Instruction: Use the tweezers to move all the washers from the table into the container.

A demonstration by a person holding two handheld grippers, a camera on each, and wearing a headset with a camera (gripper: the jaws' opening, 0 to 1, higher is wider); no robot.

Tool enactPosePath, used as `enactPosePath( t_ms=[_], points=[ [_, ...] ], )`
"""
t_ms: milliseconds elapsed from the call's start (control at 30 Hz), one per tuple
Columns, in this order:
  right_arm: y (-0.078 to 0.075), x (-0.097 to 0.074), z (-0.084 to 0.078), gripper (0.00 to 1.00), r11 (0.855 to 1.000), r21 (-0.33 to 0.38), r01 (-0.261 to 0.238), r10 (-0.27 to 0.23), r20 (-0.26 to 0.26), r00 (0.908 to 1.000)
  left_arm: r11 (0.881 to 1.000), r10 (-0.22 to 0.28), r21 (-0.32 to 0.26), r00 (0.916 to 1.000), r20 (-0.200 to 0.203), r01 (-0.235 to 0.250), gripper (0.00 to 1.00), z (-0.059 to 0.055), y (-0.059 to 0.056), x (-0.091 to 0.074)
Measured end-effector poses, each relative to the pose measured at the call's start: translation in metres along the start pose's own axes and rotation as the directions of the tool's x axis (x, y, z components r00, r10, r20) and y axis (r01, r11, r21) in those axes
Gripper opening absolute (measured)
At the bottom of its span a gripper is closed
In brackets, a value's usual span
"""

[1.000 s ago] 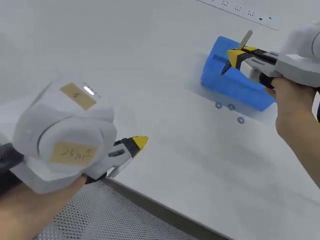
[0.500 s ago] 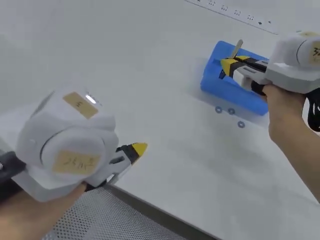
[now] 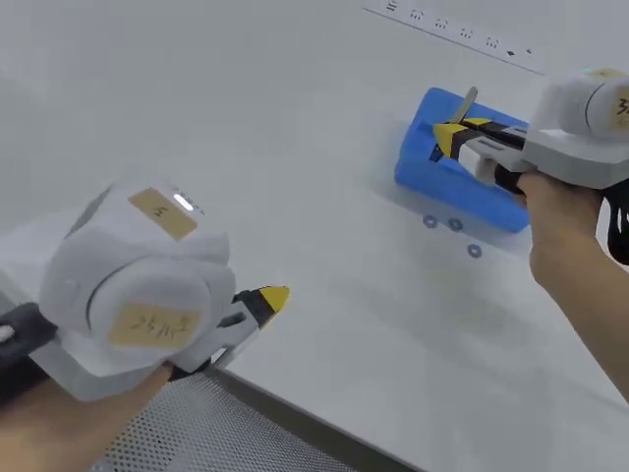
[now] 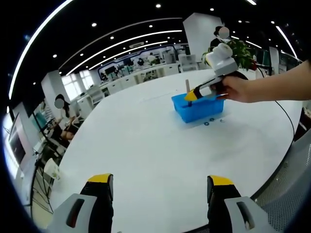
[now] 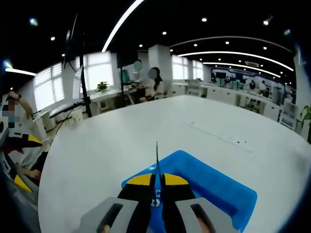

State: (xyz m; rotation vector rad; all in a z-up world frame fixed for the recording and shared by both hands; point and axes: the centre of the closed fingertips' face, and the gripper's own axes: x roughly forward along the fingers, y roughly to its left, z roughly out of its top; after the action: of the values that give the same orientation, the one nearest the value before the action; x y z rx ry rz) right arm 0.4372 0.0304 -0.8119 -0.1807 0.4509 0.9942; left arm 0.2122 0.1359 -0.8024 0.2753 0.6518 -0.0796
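Washers [image 3: 454, 225]: three small flat rings, dark with a pale hole, lying loose on the white table [image 3: 324, 187]. Two side by side just beside the near wall of the container [image 3: 432, 175], the third a little nearer and further right, apart from the pair. Same three in the left gripper view, tiny dark rings [image 4: 212, 121] on the smooth tabletop just in front of the box. Too small for telling the material.

Container: blue plastic, rectangular, open-topped, plain matt walls with rounded corners, standing on the far right part of the table.

Tweezers [image 3: 466, 101]: thin, pale, metallic-looking, straight and tapering to a point. Clamped between the nearly closed jaws of the right gripper [image 3: 445, 136], with the tip sticking up beyond the yellow jaw ends, above the container. In the right gripper view, a fine dark sliver [image 5: 156, 158] rising between the two yellow-tipped jaws, blue box below and beyond.

Washers on the table on the near side of the right gripper, lower than it, touching neither it nor the tweezers.

Left gripper [image 4: 158, 187]: grey body, yellow tips, held low at the near left edge of the table, well apart from washers and container. Jaws spread wide, nothing between them.
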Motion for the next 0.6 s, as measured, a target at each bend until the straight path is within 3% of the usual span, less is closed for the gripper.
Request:
enactPosePath(
  t_ms=[600],
  points=[
    [0.001, -0.004, 0.013, 0.03, 1.0, -0.005, 0.002, -0.002, 0.025, 0.9997, 1.0, -0.002, 0.006, 1.0, -0.007, 0.002, 0.8, -0.001, -0.001, 0.002]
  ],
)
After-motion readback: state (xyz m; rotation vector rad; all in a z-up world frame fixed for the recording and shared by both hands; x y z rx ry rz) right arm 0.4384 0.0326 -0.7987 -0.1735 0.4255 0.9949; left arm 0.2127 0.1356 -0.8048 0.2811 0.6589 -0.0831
